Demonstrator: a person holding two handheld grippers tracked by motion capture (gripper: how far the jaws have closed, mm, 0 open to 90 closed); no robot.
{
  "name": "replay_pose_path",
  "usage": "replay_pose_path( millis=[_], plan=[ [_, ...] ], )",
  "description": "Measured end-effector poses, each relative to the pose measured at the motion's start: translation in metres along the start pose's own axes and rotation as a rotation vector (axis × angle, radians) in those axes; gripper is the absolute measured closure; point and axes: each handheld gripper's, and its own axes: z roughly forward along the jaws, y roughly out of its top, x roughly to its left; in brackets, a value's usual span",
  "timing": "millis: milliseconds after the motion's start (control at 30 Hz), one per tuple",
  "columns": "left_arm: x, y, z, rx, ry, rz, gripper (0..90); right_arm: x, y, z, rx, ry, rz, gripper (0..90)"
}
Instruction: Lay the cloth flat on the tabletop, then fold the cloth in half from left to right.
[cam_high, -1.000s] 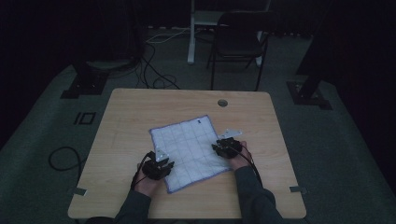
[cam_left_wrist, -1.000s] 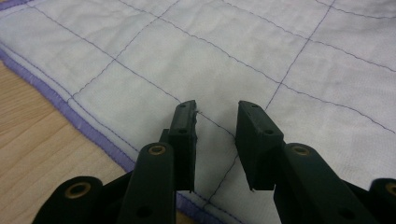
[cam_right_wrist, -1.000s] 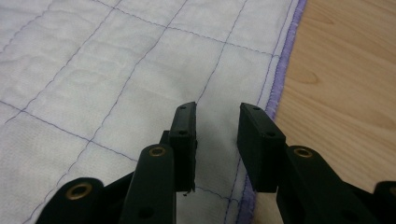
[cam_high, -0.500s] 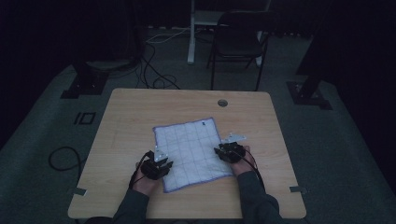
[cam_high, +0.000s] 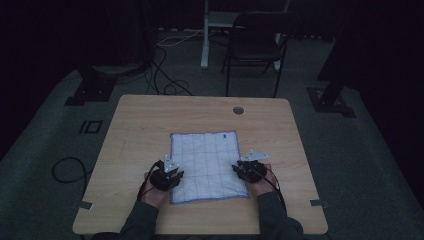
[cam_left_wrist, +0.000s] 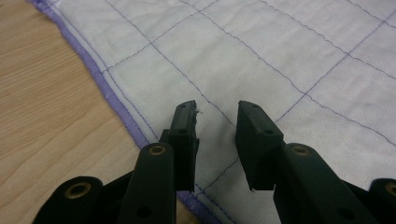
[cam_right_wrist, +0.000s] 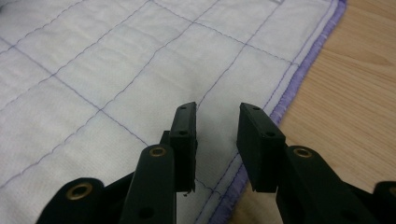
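Note:
A white cloth (cam_high: 207, 165) with a thin purple grid and a purple hem lies flat on the wooden table (cam_high: 140, 125), its edges square to the table. My left gripper (cam_high: 174, 173) sits over the cloth's near left part, just inside the hem. In the left gripper view the left gripper (cam_left_wrist: 215, 109) stands open above the cloth (cam_left_wrist: 261, 51), with nothing between the jaws. My right gripper (cam_high: 242, 170) is over the near right part. In the right gripper view the right gripper (cam_right_wrist: 217, 109) is open too, low over the cloth (cam_right_wrist: 116, 60) beside the hem.
A round cable hole (cam_high: 238, 110) is at the table's far edge. A dark chair (cam_high: 260, 45) and floor cables (cam_high: 165, 80) lie beyond the table. Bare wood (cam_left_wrist: 42, 93) shows left of the cloth and bare wood (cam_right_wrist: 355, 84) right of it.
The cloth lay skewed, one corner pointing away; now it lies square to the table. My right gripper has slid toward the person along with it. The left gripper stayed put.

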Motion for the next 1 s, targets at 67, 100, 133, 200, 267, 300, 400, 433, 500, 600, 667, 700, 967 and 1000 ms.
replay_pose_path(
  millis=[67,100,133,200,267,300,400,433,500,600,667,700,967,1000],
  plan=[
    [0.001,0.0,0.0,0.001,0.004,-0.002,69.6,0.003,-0.002,-0.002,-0.003,0.002,0.005,68.4],
    [0.002,0.0,0.0,-0.001,0.007,-0.004,69.8,0.004,-0.003,-0.003,-0.004,0.003,0.006,68.3],
    [0.002,0.0,0.0,-0.002,0.01,-0.005,69.9,0.005,-0.004,-0.004,-0.004,0.005,0.006,68.3],
    [0.004,0.0,0.0,-0.001,0.016,-0.004,70.0,0.008,-0.005,-0.005,-0.006,0.007,0.003,68.3],
    [0.005,-0.001,0.0,-0.002,0.016,-0.011,70.0,0.011,-0.006,-0.006,-0.008,0.006,0.001,68.3],
    [0.005,-0.001,0.0,-0.001,0.017,-0.012,70.1,0.012,-0.006,-0.006,-0.006,0.006,0.002,68.2],
    [0.006,-0.001,0.0,0.001,0.015,-0.016,70.0,0.013,-0.007,-0.007,-0.005,0.006,0.001,68.0],
    [0.006,-0.001,0.0,0.001,0.013,-0.017,70.0,0.013,-0.007,-0.007,-0.006,0.006,0.002,67.9],
    [0.006,-0.001,0.0,0.001,0.013,-0.018,70.0,0.013,-0.007,-0.006,-0.008,0.009,0.003,67.9],
    [0.006,-0.001,0.0,0.002,0.015,-0.018,70.0,0.013,-0.007,-0.007,-0.009,0.009,0.005,67.8],
    [0.006,0.0,-0.001,0.006,0.017,-0.027,70.0,0.013,-0.007,-0.007,-0.01,0.009,0.006,67.8],
    [0.006,0.0,-0.001,0.006,0.017,-0.027,70.1,0.013,-0.007,-0.007,-0.01,0.009,0.006,67.8],
    [0.016,-0.002,-0.005,-0.005,0.048,-0.109,62.8,0.012,-0.008,-0.006,-0.017,0.01,0.007,67.5],
    [0.016,-0.002,-0.005,-0.005,0.048,-0.109,61.6,0.012,-0.008,-0.006,-0.017,0.01,0.007,67.5]
  ],
)
